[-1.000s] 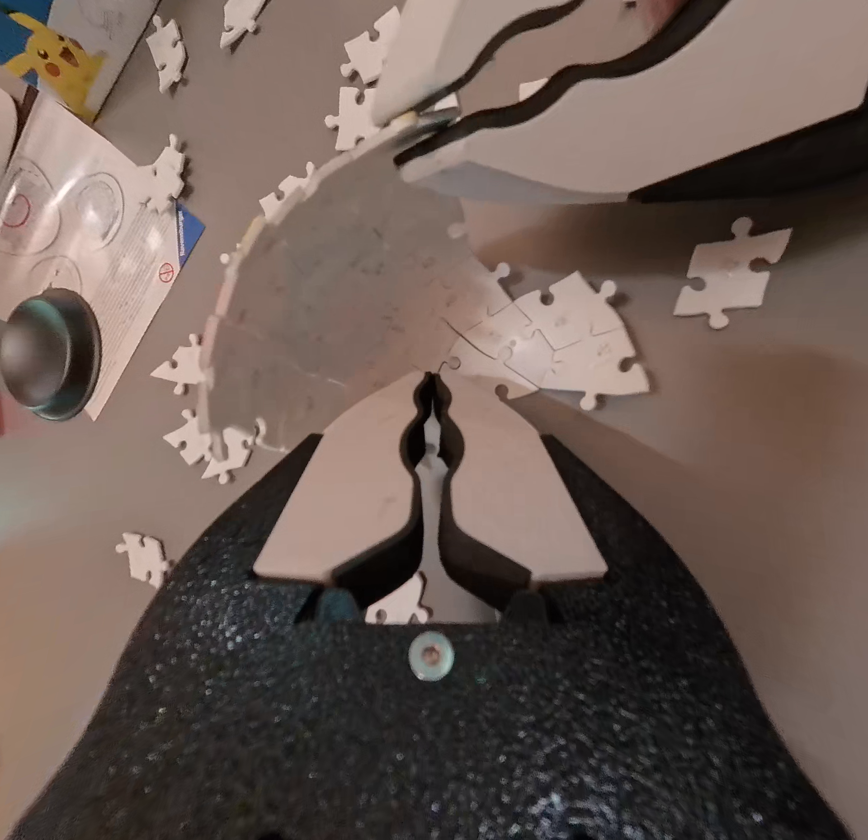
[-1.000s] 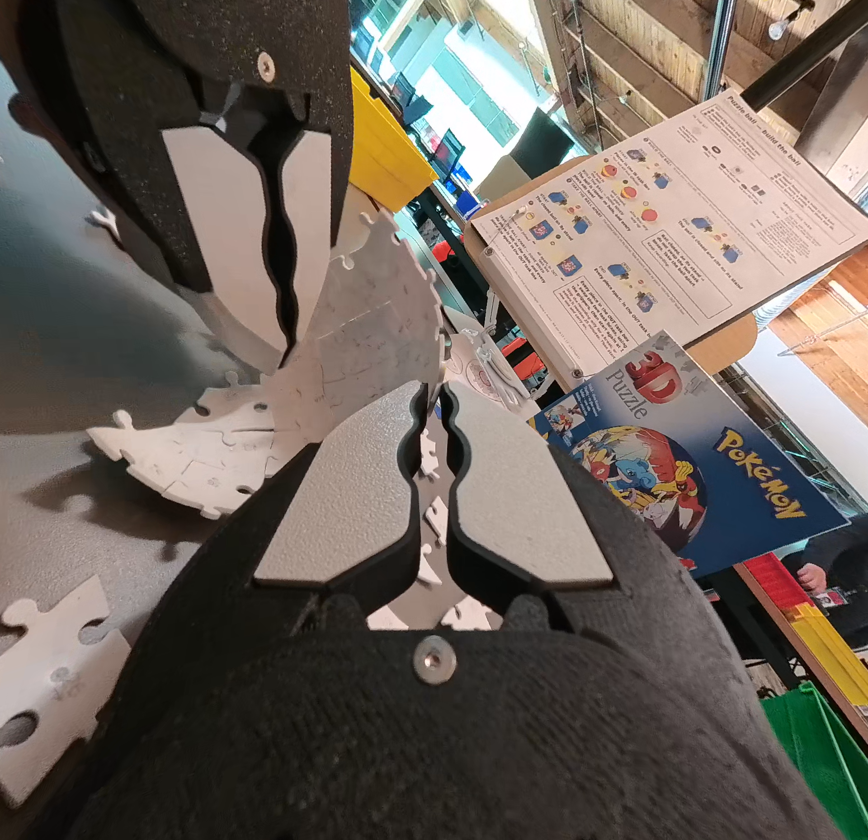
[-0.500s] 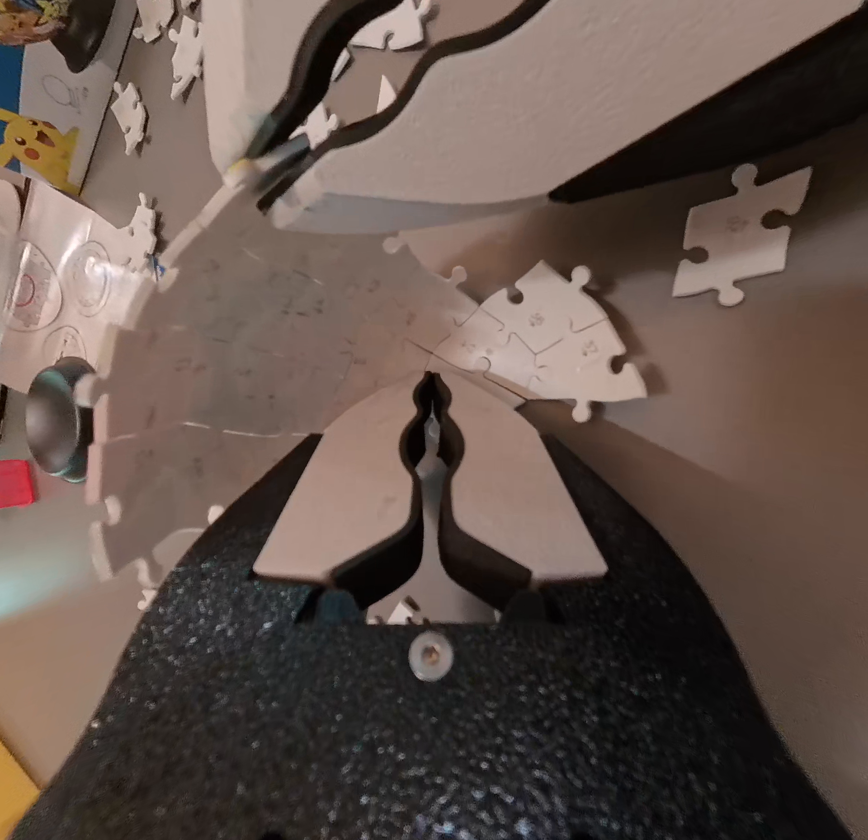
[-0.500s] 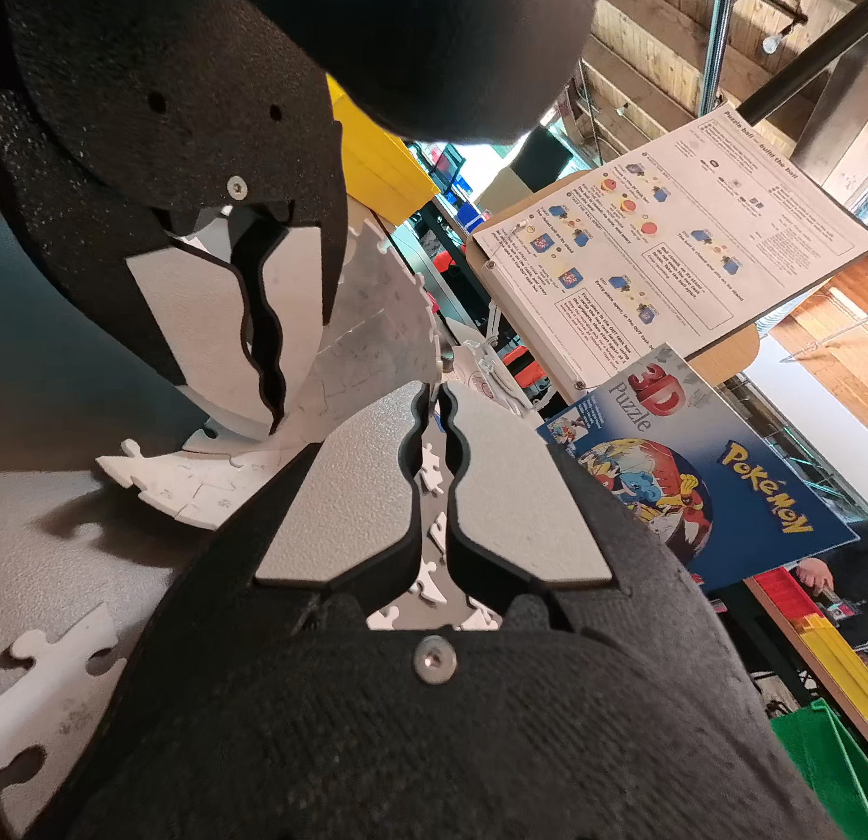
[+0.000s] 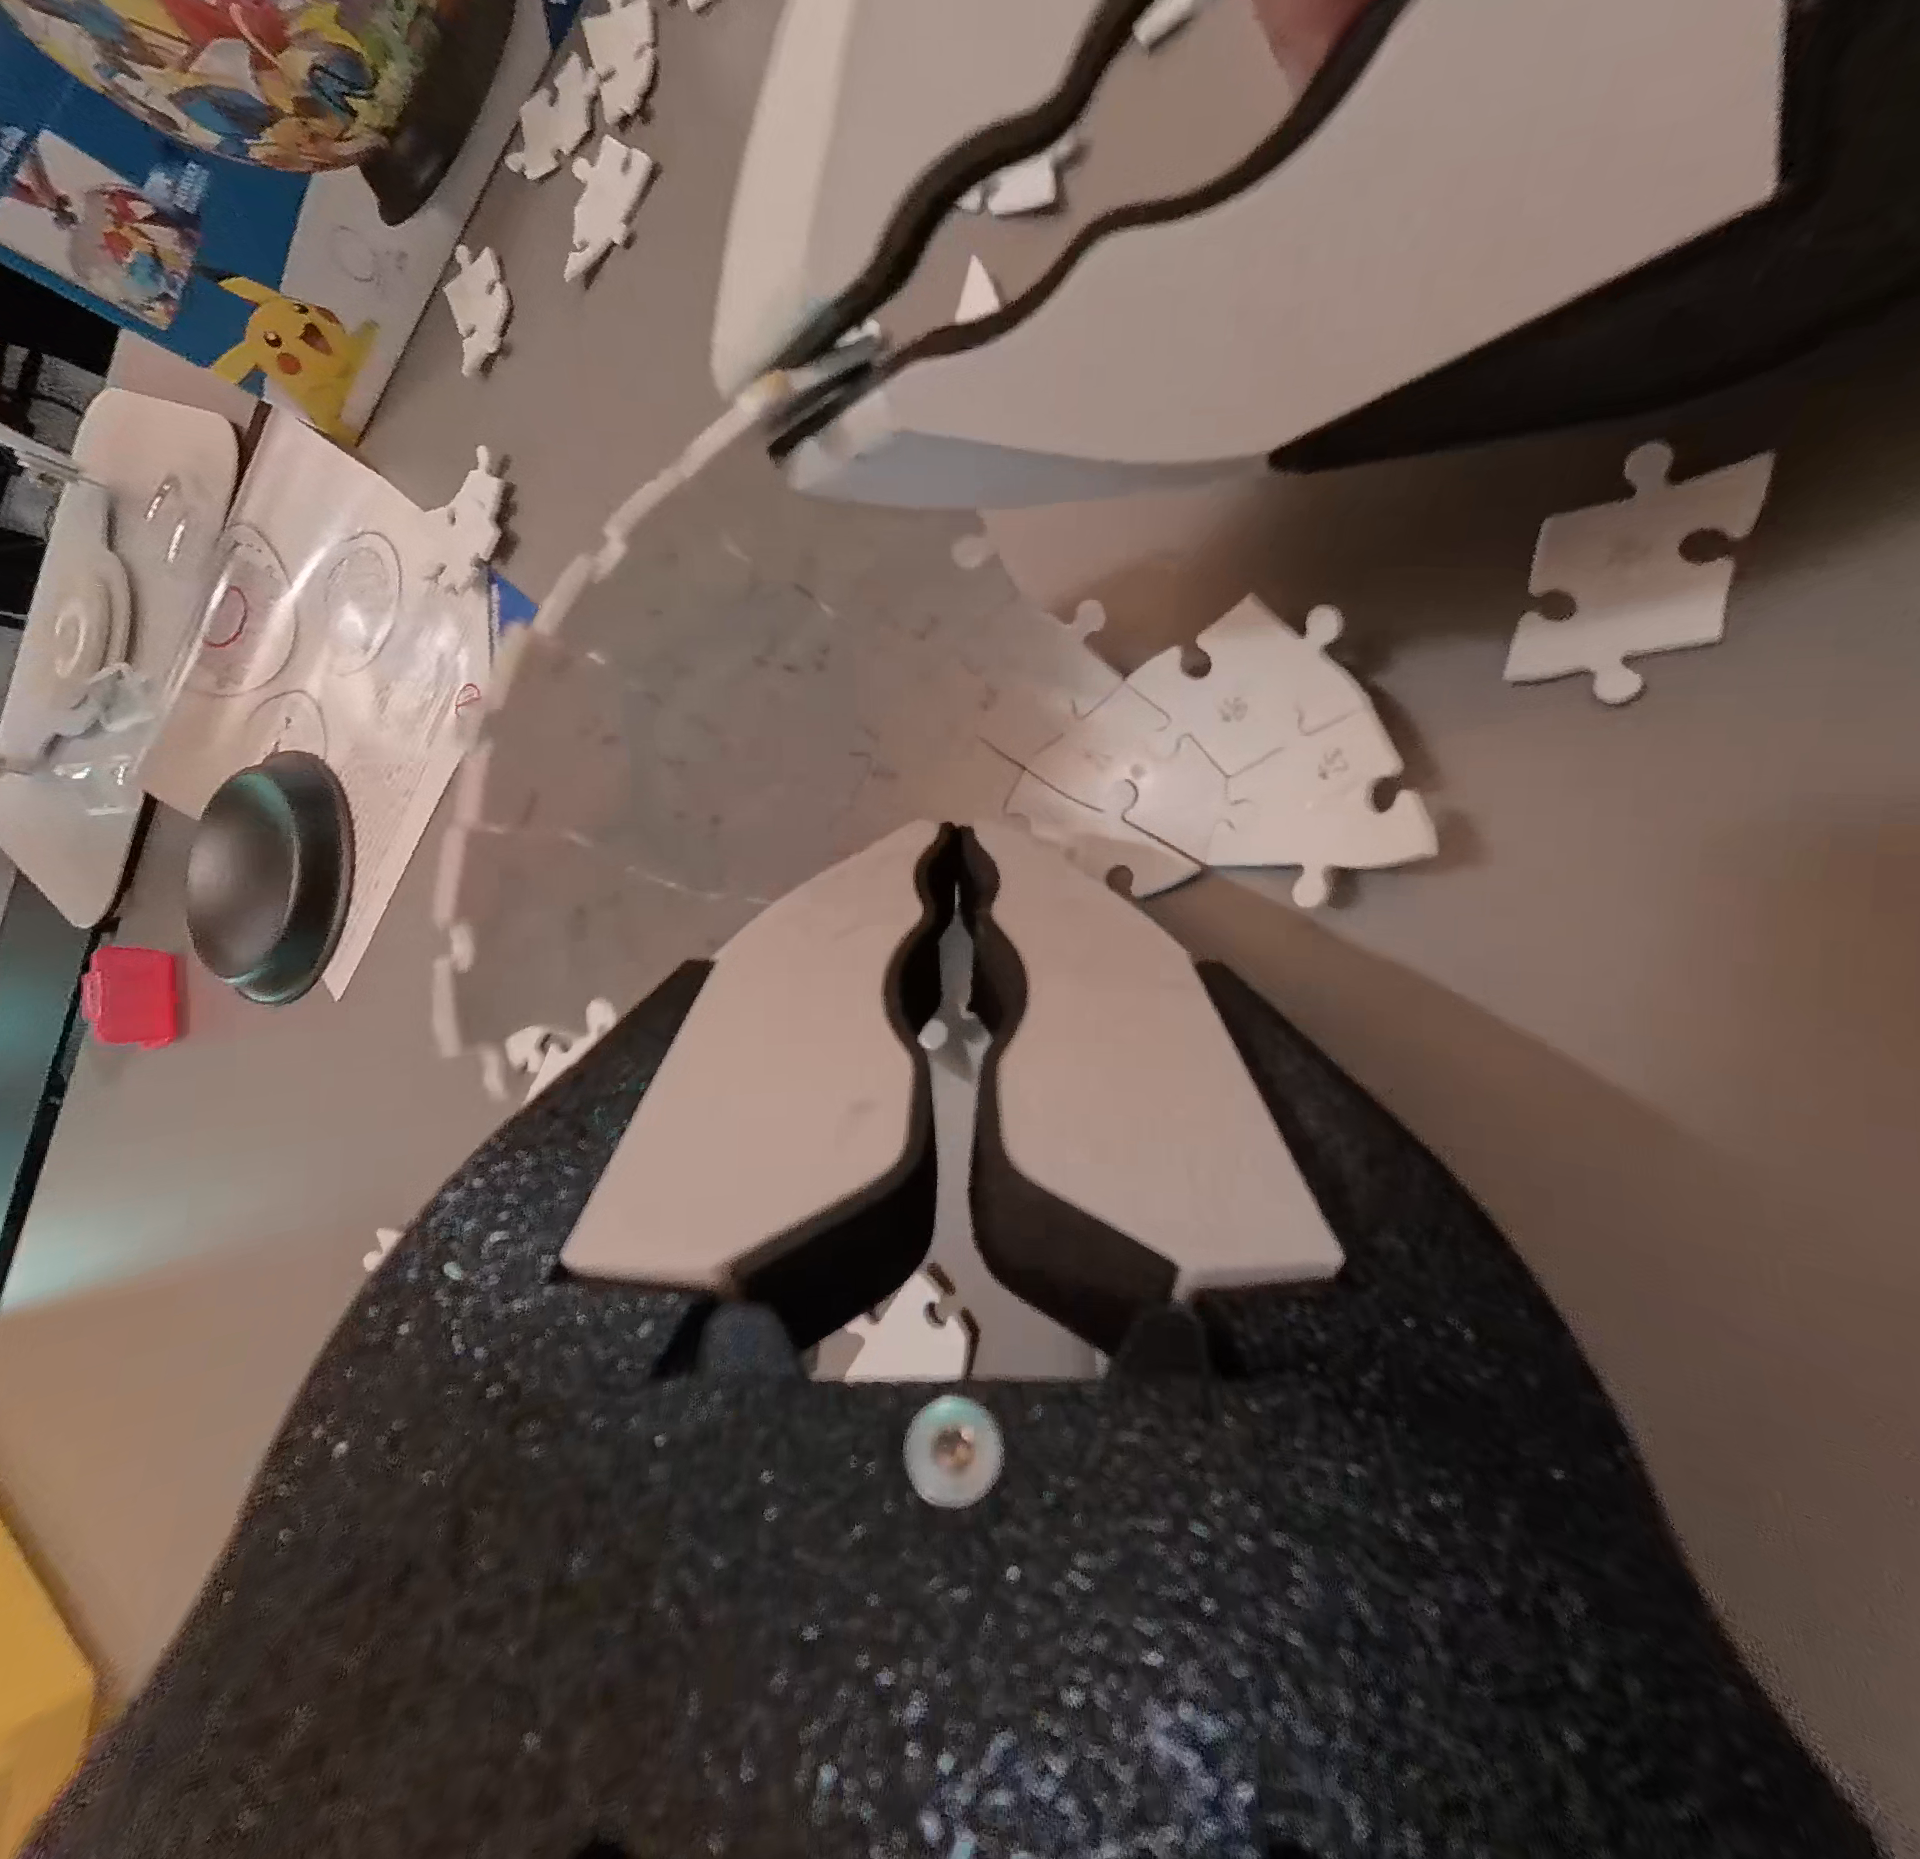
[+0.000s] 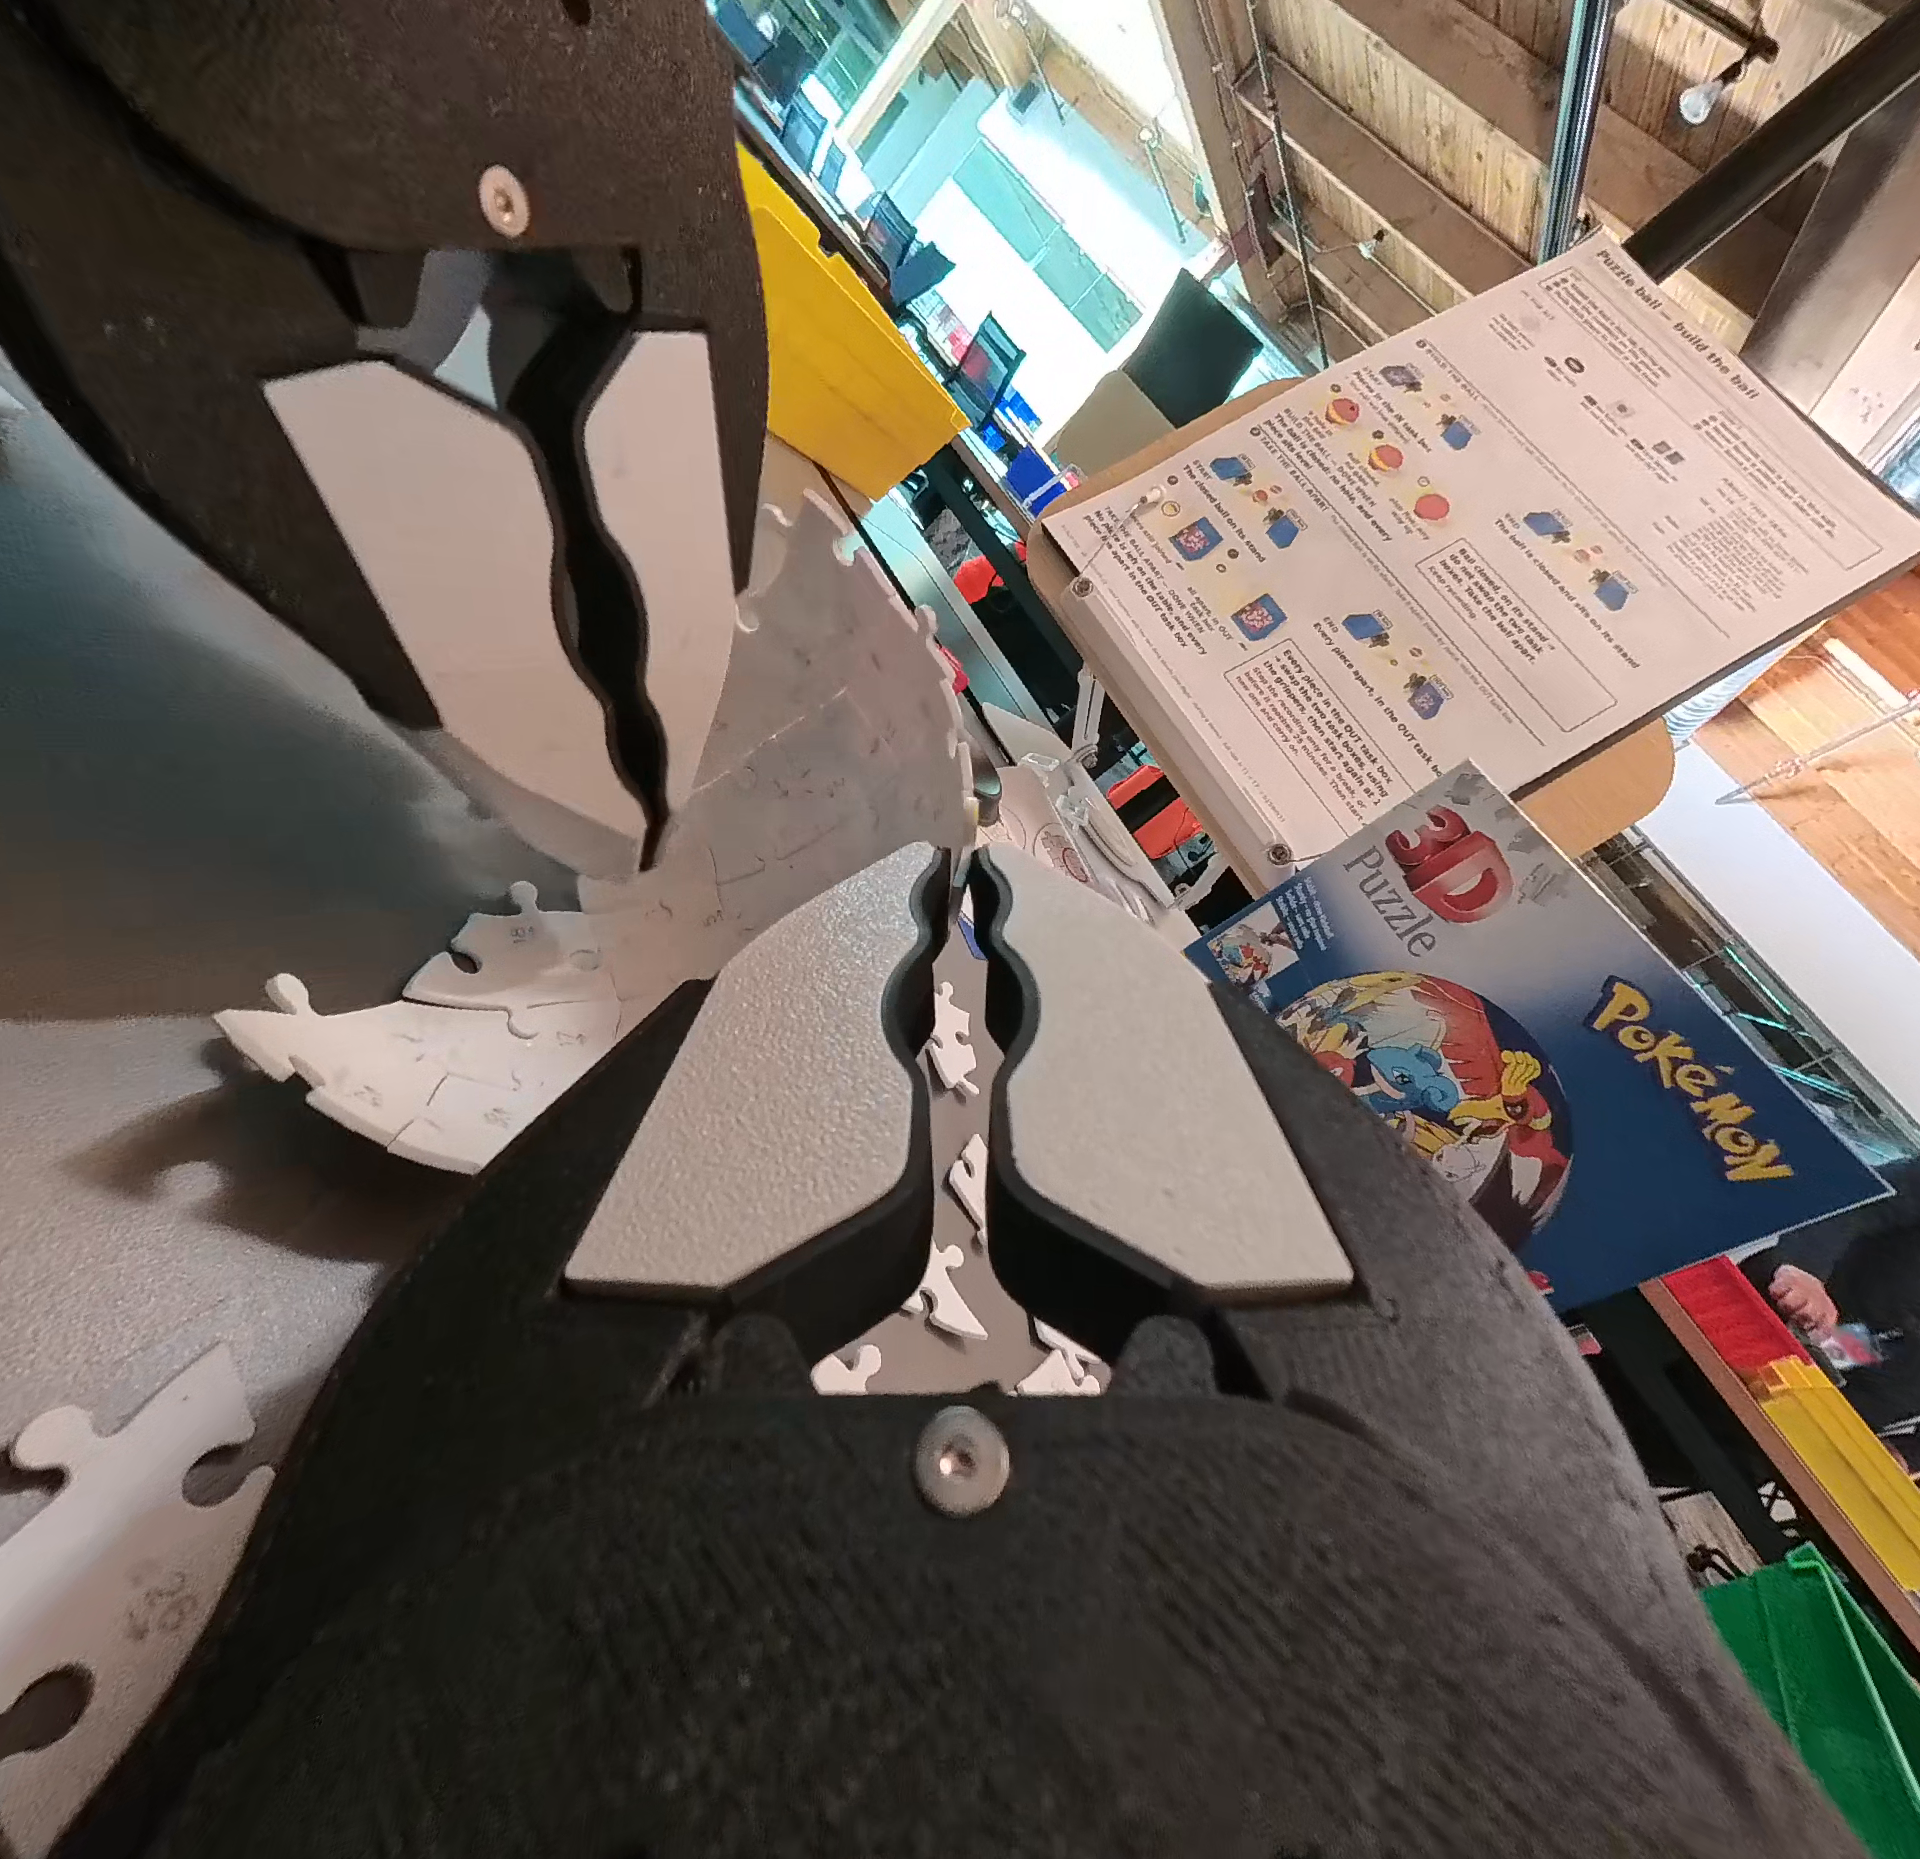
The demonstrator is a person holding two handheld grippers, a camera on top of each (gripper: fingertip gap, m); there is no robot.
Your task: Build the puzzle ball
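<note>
1. Grey tabletop, strewn with loose white puzzle pieces.
2. Curved assembled puzzle shell, lifted off the tabletop between both tools.
3. Left tool clenched on the shell's lower edge; right tool clenched on its upper rim.
4. Best held steady, without twisting, lest seams pop.
5. Puzzle box and black stand well apart.

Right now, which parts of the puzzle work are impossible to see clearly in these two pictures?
- Printed side of the assembled curved section: both views show only its blank back.
- Left gripper contact with the section: hidden by its own fingers, left wrist view.
- Right gripper pinch on the section's edge: motion-blurred, left wrist view.
- Small marks on the loose piece: too small.
- Puzzle box: cut by the frame edge.
</note>
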